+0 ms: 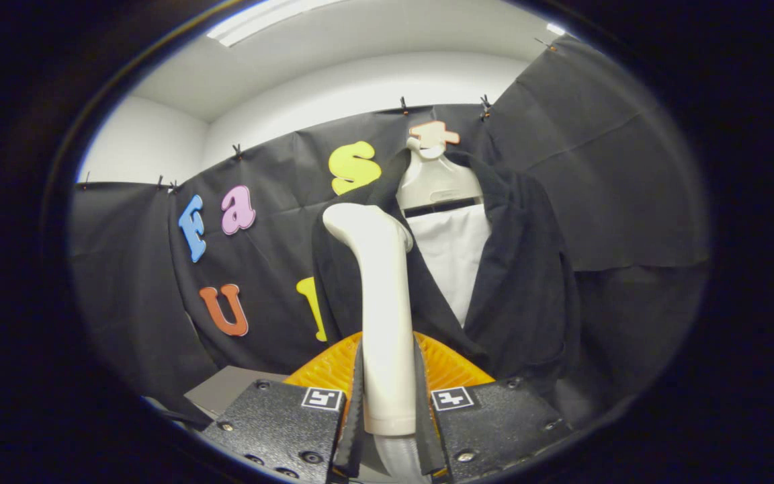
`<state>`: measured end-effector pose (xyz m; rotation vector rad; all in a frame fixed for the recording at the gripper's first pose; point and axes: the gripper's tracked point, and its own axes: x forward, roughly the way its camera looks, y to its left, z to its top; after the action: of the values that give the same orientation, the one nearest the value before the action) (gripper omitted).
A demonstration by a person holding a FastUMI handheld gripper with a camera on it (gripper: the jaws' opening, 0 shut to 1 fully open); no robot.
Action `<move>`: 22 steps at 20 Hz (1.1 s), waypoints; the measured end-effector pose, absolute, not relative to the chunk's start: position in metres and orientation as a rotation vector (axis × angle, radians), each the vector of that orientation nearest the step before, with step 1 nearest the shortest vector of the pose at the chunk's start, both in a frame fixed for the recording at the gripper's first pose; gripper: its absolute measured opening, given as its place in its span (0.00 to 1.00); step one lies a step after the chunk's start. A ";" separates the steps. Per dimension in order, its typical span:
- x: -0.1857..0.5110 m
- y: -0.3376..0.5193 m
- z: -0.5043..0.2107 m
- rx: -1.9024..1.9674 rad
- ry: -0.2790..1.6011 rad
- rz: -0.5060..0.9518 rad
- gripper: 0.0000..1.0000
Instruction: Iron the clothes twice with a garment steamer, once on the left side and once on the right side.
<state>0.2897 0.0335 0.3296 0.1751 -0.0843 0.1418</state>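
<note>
My gripper (pixel 388 396) is shut on the handle of a white garment steamer (pixel 381 296), which stands upright between the fingers. Its bent head points at the left front panel of a black jacket (pixel 521 269) just beyond. The jacket hangs open on a white mannequin hanger (pixel 435 178), with a white shirt (pixel 453 259) showing between its lapels. The steamer head sits against or very close to the jacket's left lapel near the shoulder; I cannot tell if it touches. A pale hose runs down from the handle's base between the fingers.
An orange ribbed dome-shaped object (pixel 441 366) lies just beyond the fingers, under the jacket's hem. A grey flat surface (pixel 226 390) shows to the left of the fingers. Black cloth walls close in behind and on both sides.
</note>
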 end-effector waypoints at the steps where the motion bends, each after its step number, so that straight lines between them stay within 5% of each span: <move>1: 0.290 0.031 0.326 0.172 -0.077 0.137 0.35; 22: 0.284 0.005 0.222 0.153 0.100 0.061 0.35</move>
<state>0.2842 0.0051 0.2220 0.1534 0.1002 0.0611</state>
